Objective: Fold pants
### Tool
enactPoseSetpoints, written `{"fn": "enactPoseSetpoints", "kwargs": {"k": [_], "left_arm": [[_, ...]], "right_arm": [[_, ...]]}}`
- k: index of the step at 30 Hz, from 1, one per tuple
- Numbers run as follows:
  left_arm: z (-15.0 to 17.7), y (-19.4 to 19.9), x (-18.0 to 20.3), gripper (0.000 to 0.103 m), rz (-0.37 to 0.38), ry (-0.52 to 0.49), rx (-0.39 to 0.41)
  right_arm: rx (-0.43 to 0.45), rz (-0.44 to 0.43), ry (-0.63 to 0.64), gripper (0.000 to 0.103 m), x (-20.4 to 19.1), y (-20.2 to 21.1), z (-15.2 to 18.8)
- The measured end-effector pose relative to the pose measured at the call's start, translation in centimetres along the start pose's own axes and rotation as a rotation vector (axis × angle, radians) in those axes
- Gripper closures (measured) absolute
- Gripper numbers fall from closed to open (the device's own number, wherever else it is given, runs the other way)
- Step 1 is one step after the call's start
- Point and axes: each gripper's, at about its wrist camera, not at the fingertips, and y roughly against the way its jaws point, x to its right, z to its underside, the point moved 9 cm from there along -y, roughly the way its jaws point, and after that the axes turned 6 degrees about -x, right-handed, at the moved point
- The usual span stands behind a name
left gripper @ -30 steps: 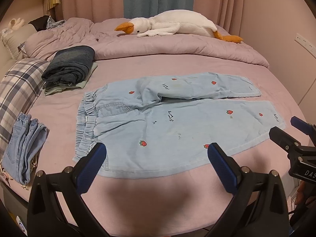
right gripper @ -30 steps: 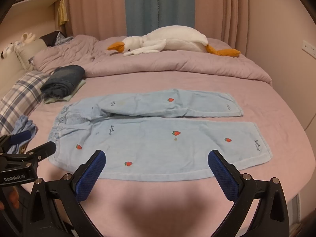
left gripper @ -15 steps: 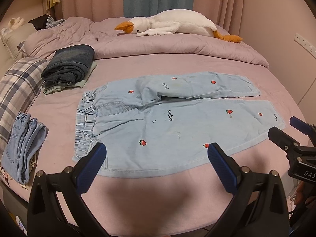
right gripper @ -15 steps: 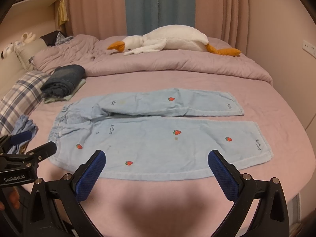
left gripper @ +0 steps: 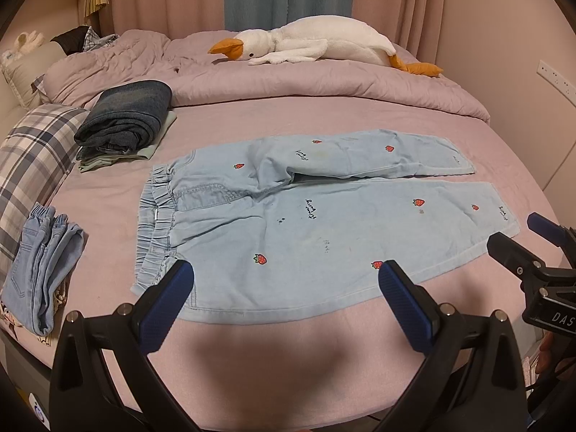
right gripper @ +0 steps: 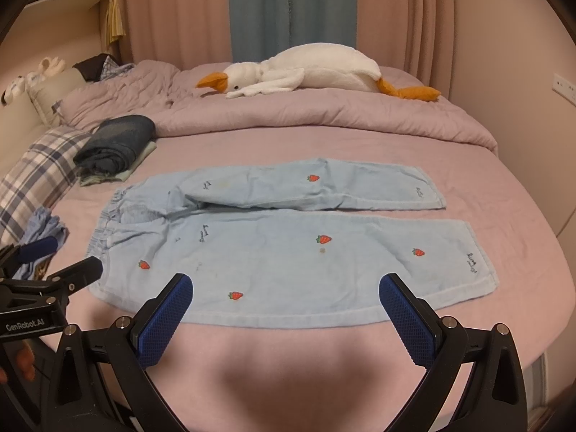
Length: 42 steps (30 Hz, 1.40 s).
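Pink bed [left gripper: 288,342] fills both views, curtains behind, a plush goose [left gripper: 316,45] on the far duvet. Light blue strawberry pants [left gripper: 324,223] lie flat and unfolded just ahead of both claws, waistband toward my left claw, leg hems toward my right.

Left claw [left gripper: 284,298]: jaws spread wide, nothing held, hovering at the near edge of the near leg. Right claw [right gripper: 286,302]: likewise wide open and empty, over the same near edge further toward the hems.

Step in hand, as I judge it: pre-grasp, no fold made yet. Next move likely calls for lowering both claws onto one leg's outer edge, pinching cloth only, then carrying that leg over the other.

Folded dark jeans [left gripper: 126,122] sit well off to the left.
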Motion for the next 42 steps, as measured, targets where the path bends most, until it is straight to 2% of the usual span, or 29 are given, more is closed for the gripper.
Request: {"fn": "enactPoseSetpoints", "kwargs": {"k": [6, 7, 9, 13, 19, 21, 24, 25, 27, 29, 32, 35, 36, 37, 38, 40, 41, 42], "left_arm": [[0.1, -0.1, -0.1, 0.000, 0.006, 0.004, -0.014], [0.2, -0.2, -0.2, 0.000, 0.007, 0.006, -0.014], [0.1, -0.3, -0.3, 0.000, 0.012, 0.010, 0.010], [0.6, -1.2, -0.9, 0.000, 0.042, 0.044, -0.022], [1.9, -4.1, -3.5, 0.000, 0.082, 0.175, -0.095], [2.8, -5.2, -5.4, 0.000, 0.084, 0.220, -0.119], [4.5, -6.4, -9.6, 0.000, 0.058, 0.308, -0.151], [4.8, -6.8, -10.7, 0.000, 0.078, 0.351, -0.143], [5.9, -7.3, -13.3, 0.001, 0.072, 0.415, -0.143], [6.8, -7.7, -15.0, 0.002, 0.088, 0.484, -0.147], [7.2, -8.6, -15.5, 0.012, 0.163, 0.563, -0.147], [6.4, -9.4, -15.2, 0.018, 0.176, 0.591, -0.118], [5.8, -9.5, -15.1, 0.025, 0.176, 0.594, -0.094], [5.5, -9.9, -15.5, 0.036, 0.179, 0.596, -0.077], [4.9, -10.3, -15.7, 0.040, 0.170, 0.607, -0.073], [4.5, -11.2, -16.7, 0.063, 0.150, 0.619, -0.058], [4.1, -11.3, -16.7, 0.066, 0.149, 0.612, -0.060], [4.0, -11.4, -16.8, 0.071, 0.156, 0.609, -0.061]], "right_arm": [[-0.034, -0.009, -0.006, 0.000, -0.2, -0.1, 0.3], [-0.070, -0.019, -0.015, 0.000, -0.2, -0.1, 0.4], [-0.079, -0.024, -0.016, 0.000, -0.3, -0.1, 0.5], [-0.060, -0.021, -0.001, 0.000, -0.5, -0.6, 0.4], [-0.085, -0.062, 0.034, 0.000, -2.1, -2.4, 1.3], [-0.106, -0.103, 0.055, 0.000, -3.3, -3.1, 1.8], [-0.122, -0.146, 0.133, 0.000, -5.8, -4.3, 2.9], [-0.129, -0.148, 0.175, 0.000, -6.5, -4.8, 3.3], [-0.148, -0.133, 0.261, 0.000, -7.9, -6.3, 4.4], [-0.132, -0.146, 0.323, 0.000, -9.5, -7.0, 5.0], [-0.136, -0.135, 0.450, 0.000, -11.6, -9.0, 6.3], [-0.114, -0.107, 0.600, 0.000, -13.5, -10.0, 7.3], [-0.099, -0.100, 0.631, 0.000, -14.1, -10.1, 7.4], [-0.077, -0.085, 0.675, 0.004, -14.8, -10.5, 7.5], [-0.059, -0.071, 0.726, 0.007, -15.4, -10.7, 7.7], [-0.026, -0.049, 0.795, 0.018, -16.3, -11.3, 7.7], [-0.006, -0.041, 0.809, 0.020, -16.8, -11.4, 7.7], [0.027, -0.029, 0.831, 0.029, -17.2, -11.3, 7.5]]}}
